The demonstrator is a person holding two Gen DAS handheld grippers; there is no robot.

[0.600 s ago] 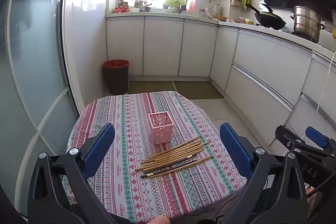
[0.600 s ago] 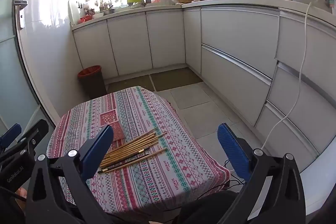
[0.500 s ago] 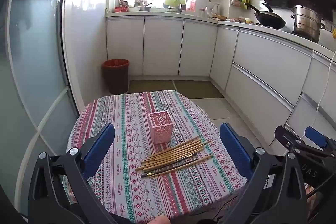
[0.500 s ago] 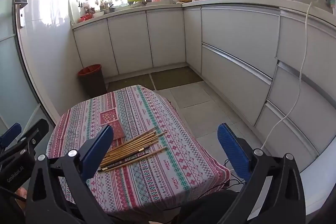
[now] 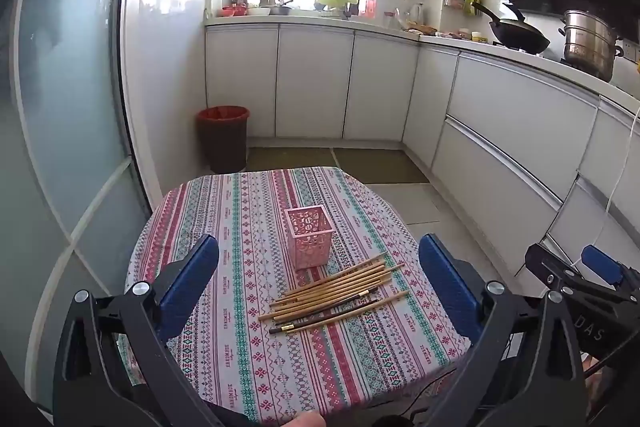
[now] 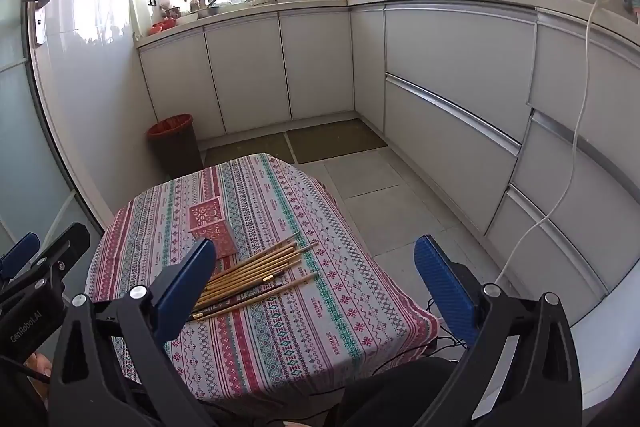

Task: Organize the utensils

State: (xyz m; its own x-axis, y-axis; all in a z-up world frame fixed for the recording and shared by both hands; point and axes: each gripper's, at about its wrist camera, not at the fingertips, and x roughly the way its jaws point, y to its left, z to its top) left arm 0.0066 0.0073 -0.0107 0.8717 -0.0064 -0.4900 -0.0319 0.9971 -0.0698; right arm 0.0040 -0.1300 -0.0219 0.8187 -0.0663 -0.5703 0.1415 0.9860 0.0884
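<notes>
Left wrist view: my left gripper (image 5: pixel 318 281) nearest the lens, blue pads (image 5: pixel 188 279) spread wide apart, nothing between them, hovering above the near edge of the table; my right gripper (image 5: pixel 576 273) shows at the right border, off the table's side. Just beyond, on the striped tablecloth (image 5: pixel 224 227), a loose bundle of chopsticks (image 5: pixel 336 291) lies flat, fanned slightly, mostly light bamboo with a couple of dark ones on the near side, tips toward upper right; pink lattice holder (image 5: pixel 308 237) stands upright just behind them, close to the bundle, touching or not I cannot tell, and empty as far as I can see. Farther off: red-lined bin (image 5: pixel 222 137) on the floor by the white cabinets (image 5: pixel 312 83); wok (image 5: pixel 518 35) and steel pot (image 5: pixel 590 43) on the counter to the right.

Right wrist view: my right gripper (image 6: pixel 316 271) also stands wide, holding nothing; its left pad (image 6: pixel 182 287) overlaps the chopsticks' (image 6: pixel 256 277) near ends in view; holder (image 6: pixel 212 223) behind them; left gripper (image 6: pixel 36 259) at the left border.
</notes>
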